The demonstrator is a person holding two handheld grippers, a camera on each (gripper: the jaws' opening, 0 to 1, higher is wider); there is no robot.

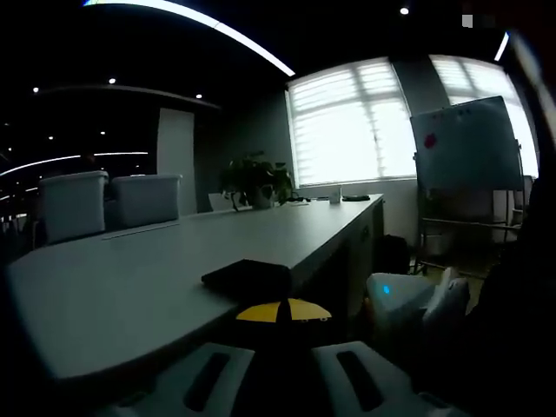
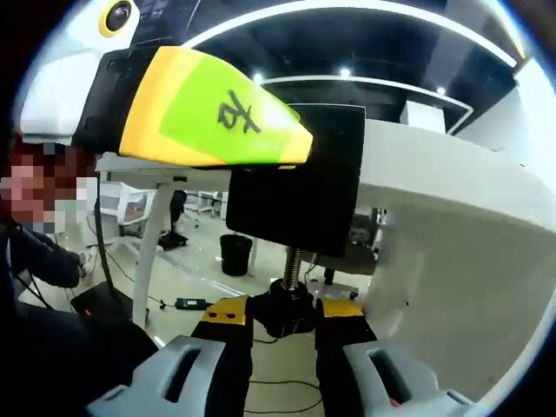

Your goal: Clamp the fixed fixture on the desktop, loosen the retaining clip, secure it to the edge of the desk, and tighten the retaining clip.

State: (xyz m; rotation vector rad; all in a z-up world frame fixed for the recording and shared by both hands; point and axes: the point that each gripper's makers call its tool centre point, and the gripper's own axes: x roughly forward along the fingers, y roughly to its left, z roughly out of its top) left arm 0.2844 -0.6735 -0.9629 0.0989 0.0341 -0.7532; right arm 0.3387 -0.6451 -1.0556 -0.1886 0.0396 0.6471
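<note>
While clamp point(image 2: 295, 187) grips desk edge | right gripper point(image 2: 287, 320) pinches its knob point(image 2: 289, 313)

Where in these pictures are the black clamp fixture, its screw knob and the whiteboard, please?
black clamp fixture point(image 2: 295, 178), right gripper view, on its flat black face.
screw knob point(image 2: 289, 313), right gripper view, on the dark knob between the jaws.
whiteboard point(image 1: 465, 143), left gripper view, on the middle of its surface.
</note>
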